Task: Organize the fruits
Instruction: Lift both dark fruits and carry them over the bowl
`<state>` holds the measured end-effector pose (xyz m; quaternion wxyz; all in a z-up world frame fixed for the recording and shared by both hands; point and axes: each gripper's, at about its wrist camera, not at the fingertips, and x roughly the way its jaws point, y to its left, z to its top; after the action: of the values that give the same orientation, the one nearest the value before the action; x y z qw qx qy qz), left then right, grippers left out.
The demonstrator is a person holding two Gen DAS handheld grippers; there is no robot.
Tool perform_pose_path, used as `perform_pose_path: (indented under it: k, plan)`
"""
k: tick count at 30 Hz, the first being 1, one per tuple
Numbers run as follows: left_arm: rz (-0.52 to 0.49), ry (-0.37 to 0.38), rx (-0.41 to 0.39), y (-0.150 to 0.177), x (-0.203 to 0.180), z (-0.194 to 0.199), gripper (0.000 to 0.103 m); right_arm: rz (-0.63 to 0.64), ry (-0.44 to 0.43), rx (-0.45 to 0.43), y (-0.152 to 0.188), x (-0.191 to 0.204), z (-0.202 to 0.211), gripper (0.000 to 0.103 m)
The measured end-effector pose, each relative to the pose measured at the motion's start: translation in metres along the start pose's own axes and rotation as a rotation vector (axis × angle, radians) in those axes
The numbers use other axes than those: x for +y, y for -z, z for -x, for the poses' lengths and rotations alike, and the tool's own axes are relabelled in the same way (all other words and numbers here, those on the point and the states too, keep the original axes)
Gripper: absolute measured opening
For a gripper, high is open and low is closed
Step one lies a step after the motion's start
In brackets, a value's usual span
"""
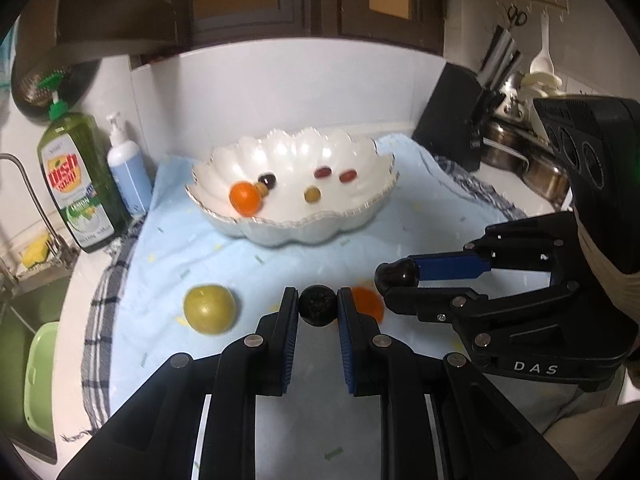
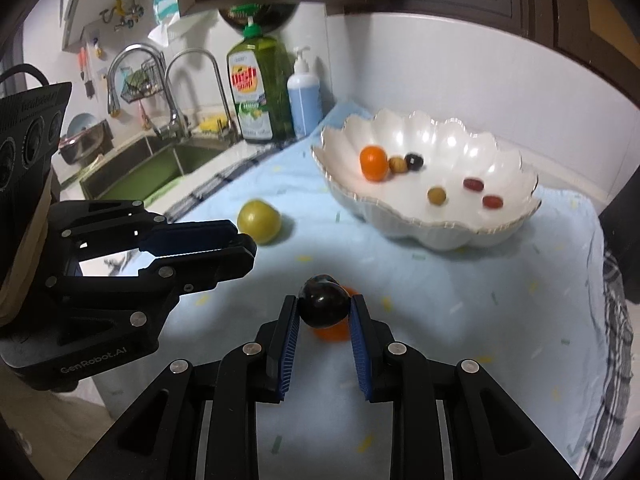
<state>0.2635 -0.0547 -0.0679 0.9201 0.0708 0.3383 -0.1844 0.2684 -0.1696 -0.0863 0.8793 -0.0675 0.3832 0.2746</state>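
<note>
A small dark fruit (image 1: 318, 307) sits pinched between the pads of the left gripper (image 1: 318, 298), jaws narrowed onto it. Just to that gripper's right, the right gripper (image 2: 325, 303) is clamped on a bigger dark plum (image 2: 323, 307), fingers a little wider to suit. Both appear lifted off the blue towel (image 1: 280, 264), though how high is hard to tell.

Directly under and behind the right gripper's tips lies an orange fruit (image 2: 332, 331) on the towel. A green fruit (image 1: 209, 309) rests to the left of the left gripper, also on the towel.

Ahead of both grippers stands the white scalloped bowl (image 1: 288, 234). It already has 6 pieces in it: 1 orange, 1 dark, 1 brownish, 1 yellow-green and 2 red.

So the job looks more than half done: 6 in, 2 in the grippers waiting to be carried forward, and 2 on the towel left to pick up.
</note>
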Motion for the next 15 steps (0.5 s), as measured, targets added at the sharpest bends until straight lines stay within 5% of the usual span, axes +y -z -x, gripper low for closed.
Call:
perform_pose_path:
  k: [15]
  plan:
    - [0.048,-0.063,-0.143,-0.054,0.014,0.007,0.020,-0.061,0.063,-0.188,-0.043,-0.020,0.021,0.027]
